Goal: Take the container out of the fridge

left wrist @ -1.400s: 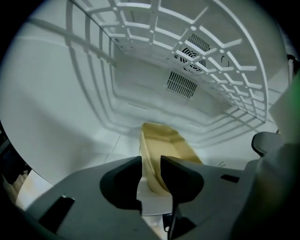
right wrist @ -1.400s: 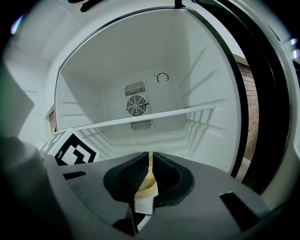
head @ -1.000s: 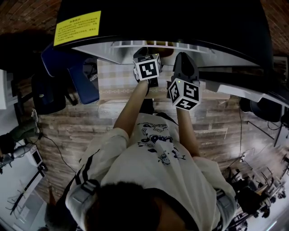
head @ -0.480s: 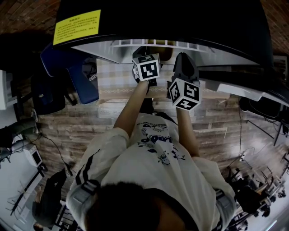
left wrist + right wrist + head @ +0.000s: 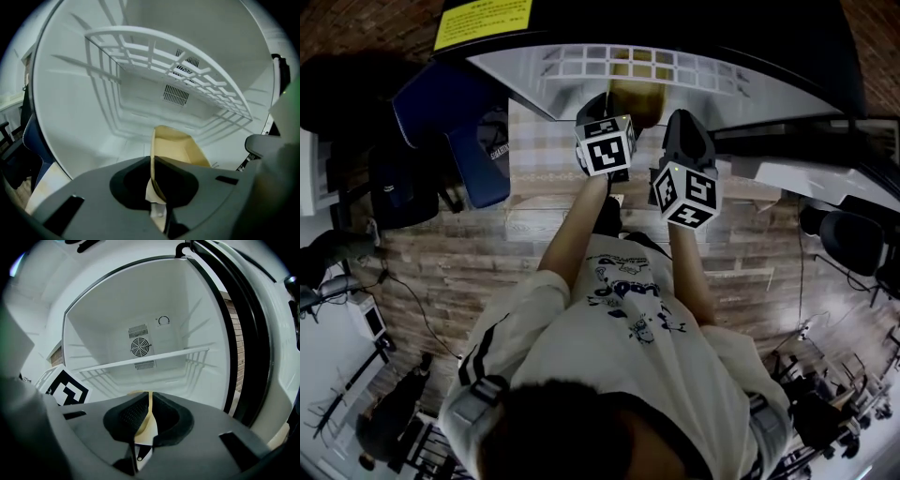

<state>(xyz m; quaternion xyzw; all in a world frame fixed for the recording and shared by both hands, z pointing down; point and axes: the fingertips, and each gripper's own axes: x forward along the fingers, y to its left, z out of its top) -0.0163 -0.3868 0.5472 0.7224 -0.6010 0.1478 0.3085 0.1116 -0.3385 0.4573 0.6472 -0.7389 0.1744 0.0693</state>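
okay, left gripper point(image 5: 153, 161) jaws just been closing, now pinching tan container point(image 5: 177, 147) wall; right gripper point(image 5: 149, 404) clamped on its rim too. container inside fridge point(image 5: 79, 112), under wire shelf point(image 5: 187, 61). i'd draw both back together, level, slow.

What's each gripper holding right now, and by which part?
Both hold the tan container by its rim: the left gripper, whose jaws have just been closing, pinches one wall's top edge; the right gripper pinches another wall's edge.
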